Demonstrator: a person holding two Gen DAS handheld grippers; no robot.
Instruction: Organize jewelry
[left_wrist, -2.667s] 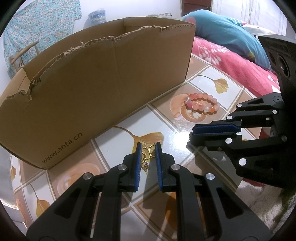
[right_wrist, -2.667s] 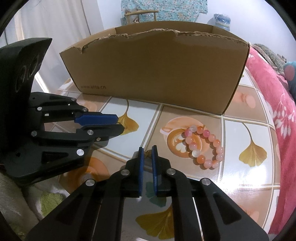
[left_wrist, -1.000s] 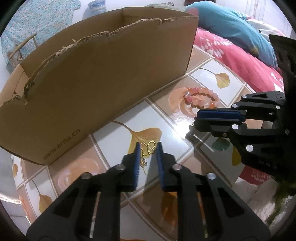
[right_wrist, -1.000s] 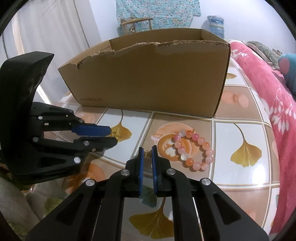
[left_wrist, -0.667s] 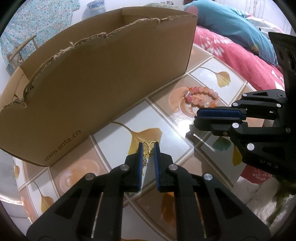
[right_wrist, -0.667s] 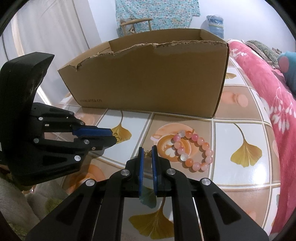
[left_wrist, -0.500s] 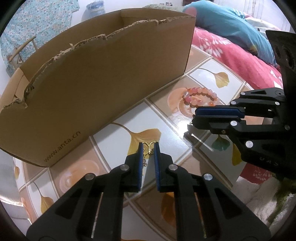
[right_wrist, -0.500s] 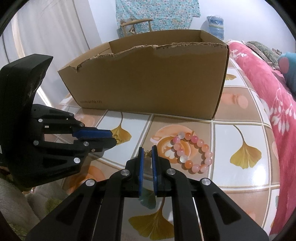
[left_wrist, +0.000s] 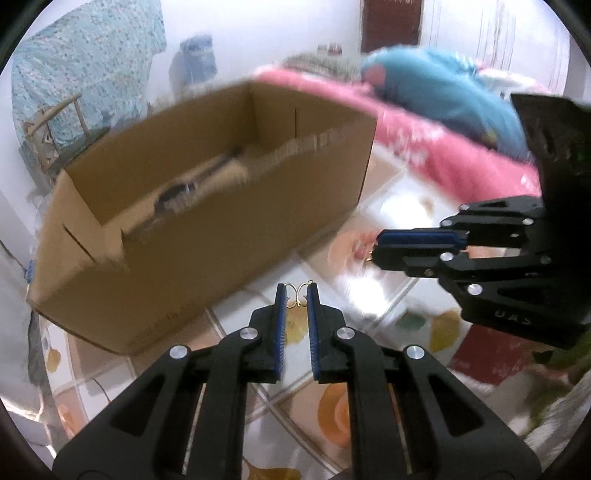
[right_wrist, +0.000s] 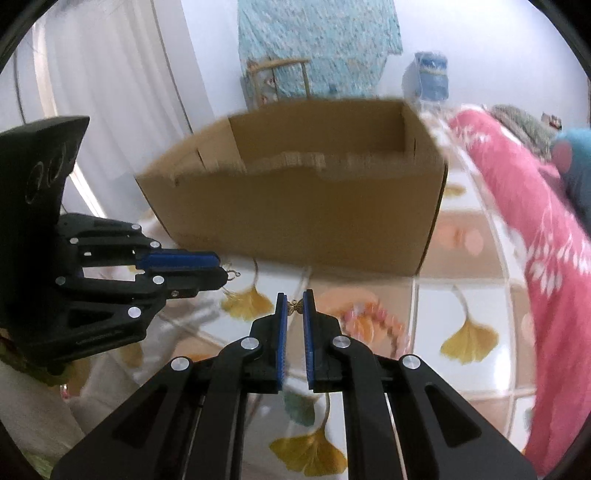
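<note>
Jewelry sits in both of your grippers, with the cardboard box as the marker for everything else. Your left gripper hangs in front of the box's near wall, its jaws pinching a small gold earring whose looped wire stands between the blue pads at the very tips. Your right gripper is also in front of that near wall, toward the box's right end, its jaws pressed on a tiny gold charm caught between the tips.

Seen from your right wrist camera, the left gripper's tips show a small wire loop poking out, against the tiled bench just below the box's front left corner. Seen from your left wrist camera, a speck of gold shows at the right gripper's tips.

A pink bead bracelet lies on the bench in front of the box, below its right half, blurred and apart from both grippers. The box is open at the top, with a ragged front edge; something dark lies inside, too smeared to make out. A pink bedspread runs along the box's right side.
</note>
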